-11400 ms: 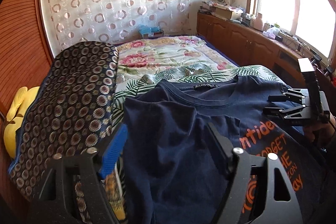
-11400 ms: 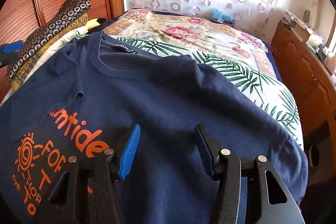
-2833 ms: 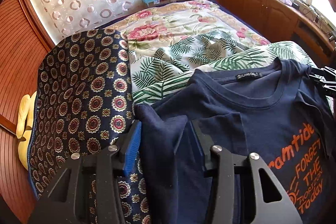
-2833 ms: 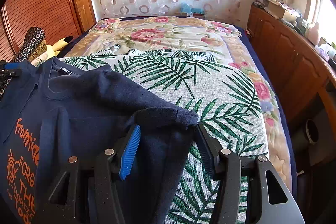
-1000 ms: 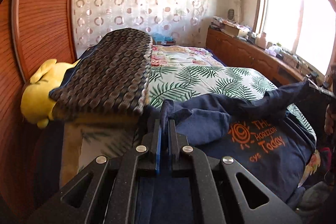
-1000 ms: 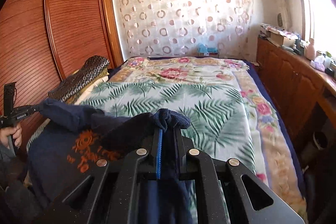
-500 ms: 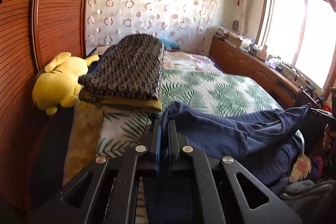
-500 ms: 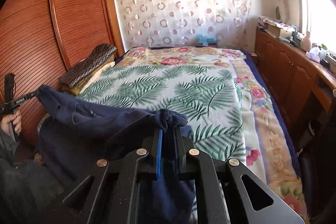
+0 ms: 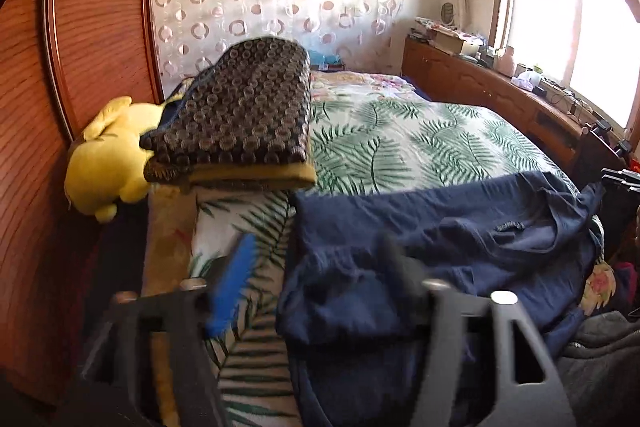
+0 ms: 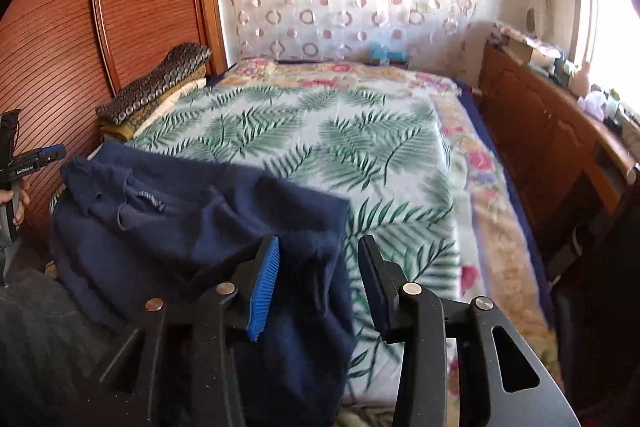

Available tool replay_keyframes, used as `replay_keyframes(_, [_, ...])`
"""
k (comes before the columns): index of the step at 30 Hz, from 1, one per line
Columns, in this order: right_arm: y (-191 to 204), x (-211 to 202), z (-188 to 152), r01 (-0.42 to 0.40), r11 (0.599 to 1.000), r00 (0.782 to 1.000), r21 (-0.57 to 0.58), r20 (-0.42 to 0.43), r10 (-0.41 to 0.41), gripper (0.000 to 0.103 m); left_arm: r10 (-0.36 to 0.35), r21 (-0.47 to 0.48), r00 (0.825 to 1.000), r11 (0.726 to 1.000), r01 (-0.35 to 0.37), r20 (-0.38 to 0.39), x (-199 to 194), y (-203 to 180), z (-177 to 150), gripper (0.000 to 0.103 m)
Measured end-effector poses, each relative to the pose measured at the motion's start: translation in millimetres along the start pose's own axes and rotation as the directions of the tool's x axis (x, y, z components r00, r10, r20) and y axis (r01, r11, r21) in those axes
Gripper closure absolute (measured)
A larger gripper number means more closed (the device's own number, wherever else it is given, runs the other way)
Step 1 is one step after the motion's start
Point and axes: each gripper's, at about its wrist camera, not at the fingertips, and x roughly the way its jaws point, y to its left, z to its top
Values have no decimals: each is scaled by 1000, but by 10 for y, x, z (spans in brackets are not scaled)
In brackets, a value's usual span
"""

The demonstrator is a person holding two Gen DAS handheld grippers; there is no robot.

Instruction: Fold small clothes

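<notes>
left fingers: left gripper (image 9: 316, 279) has just been opening, fingers (image 9: 234, 281) now spread wide and blurry; cloth lies under the gap but nothing is pinched. Half a sec ago they were clamped tight on a bunched corner.
right fingers: right gripper (image 10: 318, 277) same deal, just been opening, blue pad and black pad apart. The shirt edge sits between them, but the pads aren't pressing on it. Before, they were pinching a knot of fabric.
shirt: navy t-shirt (image 9: 432, 247) is lying on the near end of the bed (image 9: 400, 143), roughly a folded rectangle, hem side hanging over the bed's near edge toward the camera. Half a sec ago it was stretched in the air between the two grippers; now it's dropped flat.
print: the orange lettering seen earlier isn't visible now, only plain navy plus the collar.
label: small neck tag (image 9: 510, 225) inside the collar, text too tiny to read. In the right wrist view the tag (image 10: 152, 200) is unreadable too.
gripper writing: the left gripper shows at the left edge of the right wrist view with a white-lettered sticker (image 10: 24, 169), can't make out the words.
around it: folded patterned blanket (image 9: 240, 115) stacked on the far-left of the bed, yellow plush (image 9: 108, 163) touching its left side, wooden wardrobe (image 9: 80, 27) behind.
</notes>
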Motion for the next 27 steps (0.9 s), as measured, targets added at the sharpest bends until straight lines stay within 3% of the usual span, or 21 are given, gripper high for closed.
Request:
replay_keyframes(1, [8,3,26,7,1000,1000,-4,10,-7,55,-6,3,1000,1000,6,6,-3,1,33,21])
replay_keyframes(6, [-4,48,179,40,999,998,-19,47,-39,54,0,22,1000,1000,0,13,142,38,268,21])
replay_keyframes(13, [-78,612,260,1,1000,1000,10,-5,0,53,-2,12,999,1000,3,-54,612,177,512,21])
replay_keyframes(27, [-234,1161,284,-67,992,985,104,-151,82,54,16,41,981,999,-8,-193,1166,91,241,21])
